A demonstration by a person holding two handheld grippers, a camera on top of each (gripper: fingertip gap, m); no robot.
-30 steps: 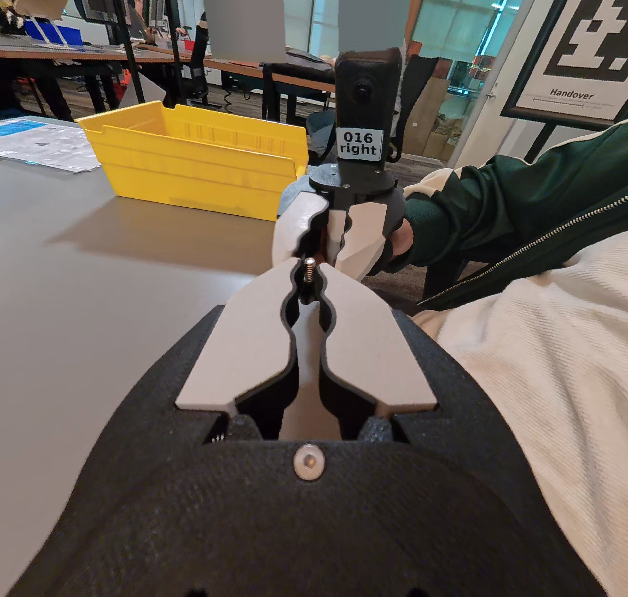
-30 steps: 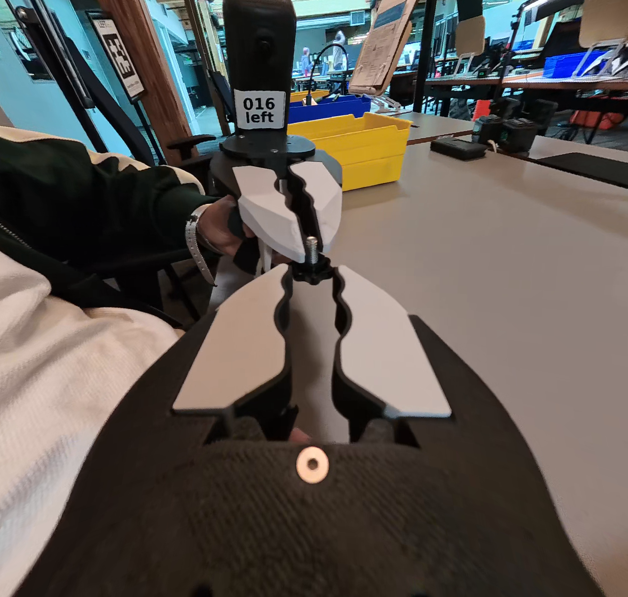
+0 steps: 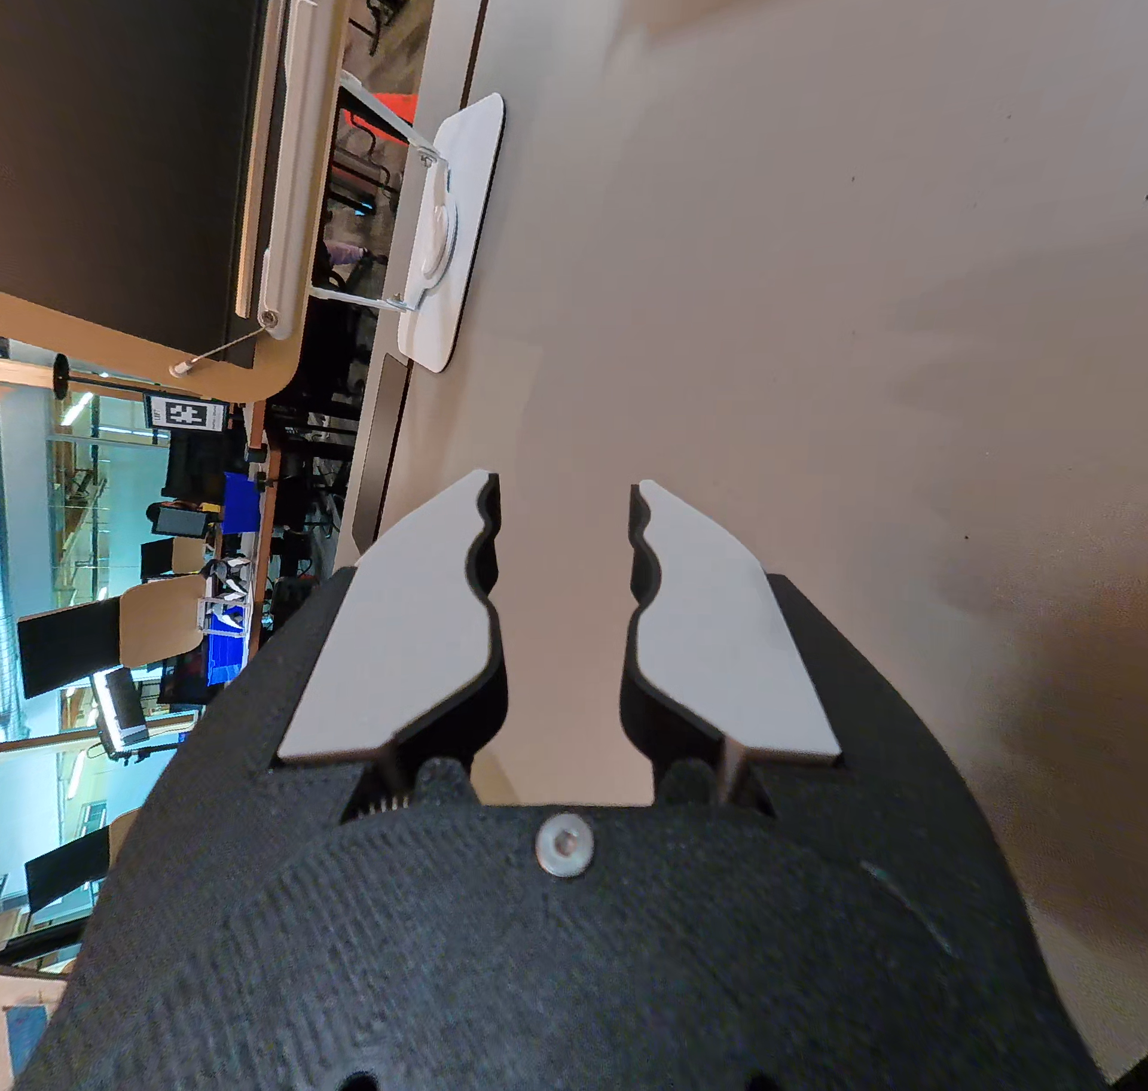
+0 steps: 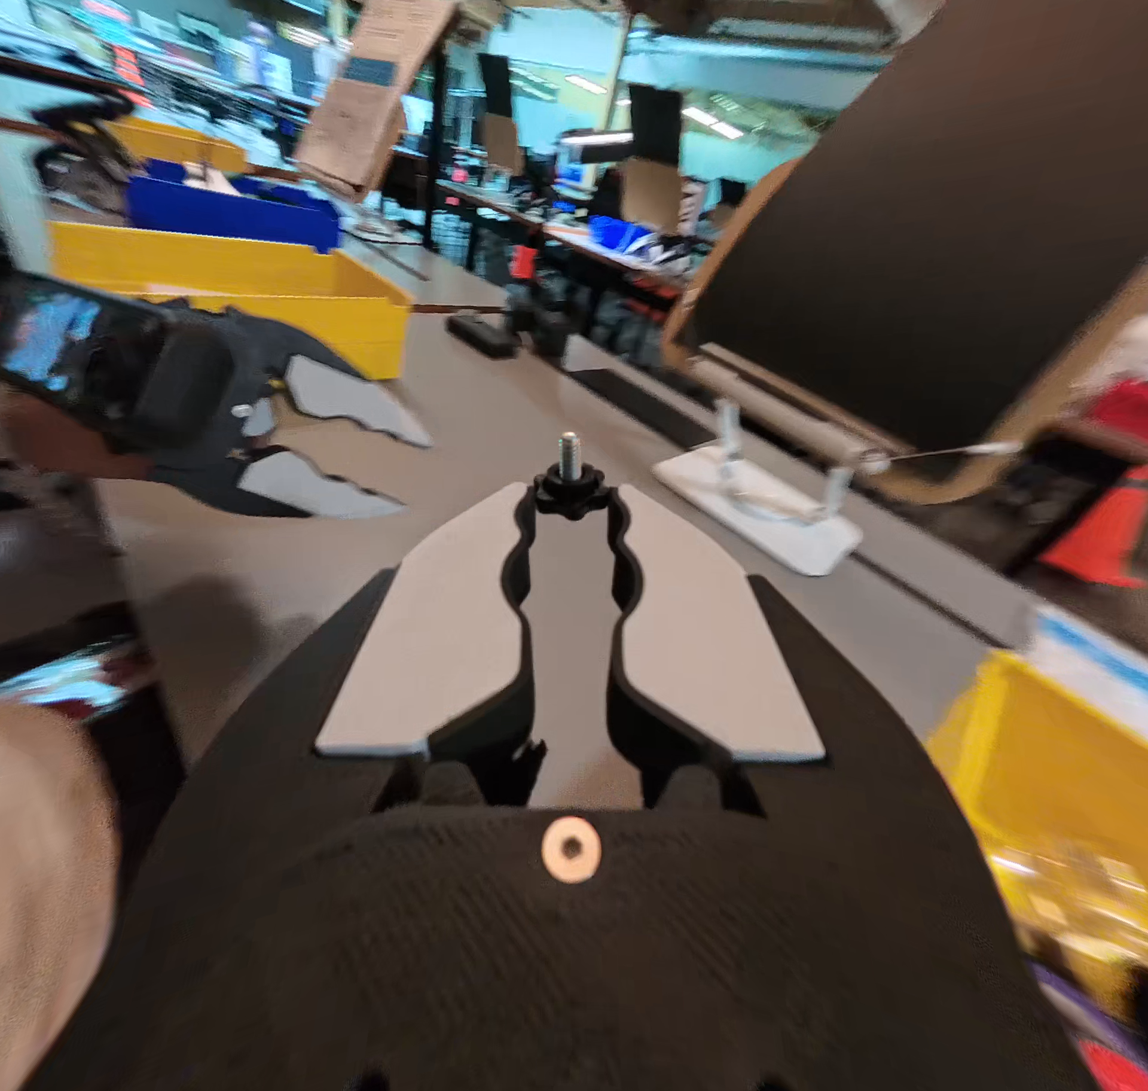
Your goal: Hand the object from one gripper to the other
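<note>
The object is a black star knob with a silver threaded stud (image 4: pixel 569 482). My right gripper (image 4: pixel 570 489) is shut on its black knob, stud pointing up, above the grey table (image 4: pixel 497 427). My left gripper (image 3: pixel 564 484) is open and empty, rolled on its side over the table. It also shows in the right wrist view (image 4: pixel 413 474) at the left, open, apart from the knob and well to its left.
A white stand base (image 4: pixel 758 508) with a tilted dark board (image 4: pixel 932 266) stands at the right; it also shows in the left wrist view (image 3: pixel 453 228). Yellow bins sit at the back left (image 4: pixel 248 290) and near right (image 4: pixel 1056 769). A blue bin (image 4: pixel 230 210) is behind. The left gripper's tips are roughly 20 cm from the right gripper's.
The left gripper has opened, let go of the knob and swung away to the left, rolling sideways. The right gripper now holds the knob alone and has turned to the right.
</note>
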